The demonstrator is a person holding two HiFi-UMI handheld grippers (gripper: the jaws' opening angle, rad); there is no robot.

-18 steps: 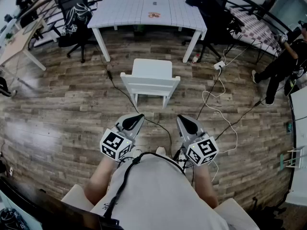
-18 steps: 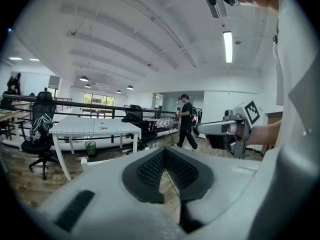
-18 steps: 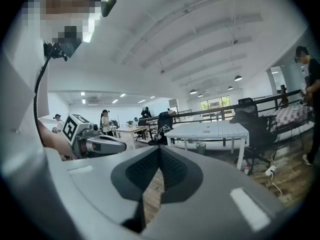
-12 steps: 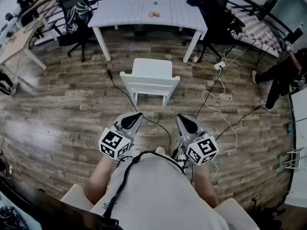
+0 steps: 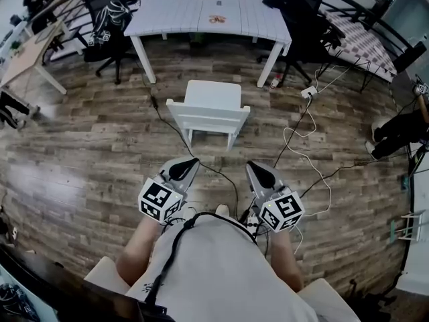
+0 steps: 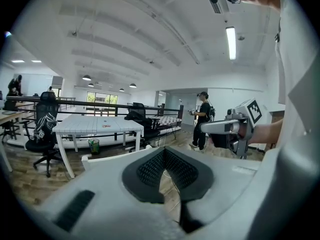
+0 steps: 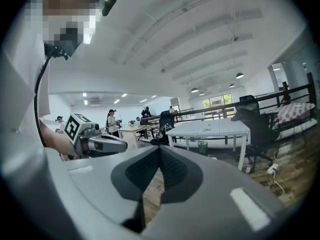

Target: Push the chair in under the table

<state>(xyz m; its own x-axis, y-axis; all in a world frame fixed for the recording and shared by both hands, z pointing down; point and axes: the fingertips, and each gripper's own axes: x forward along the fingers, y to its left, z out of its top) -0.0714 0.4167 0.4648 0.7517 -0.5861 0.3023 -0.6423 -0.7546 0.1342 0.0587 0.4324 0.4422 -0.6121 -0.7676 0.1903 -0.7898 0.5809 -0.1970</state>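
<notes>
Chair: the chair stands on the floor, backrest towards me and seat towards the bench. It is fully out in the open, and none of it is under the top.
Bench: straight ahead beyond the chair. The gap between its front legs looks free for the chair.
Left gripper: my left gripper has its jaws closed with nothing between them. It is held low in front of me, apart from the backrest.
Right gripper: my right gripper is likewise closed and empty. It sits level with the left one and is not touching the chair.
Floor: a cable loops to the right of the chair, off the push line as far as I can see.
Progress: I judge it as not started.
Left to do: step up, set both grippers against the backrest, and slide the chair forward until the seat goes under the bench.
</notes>
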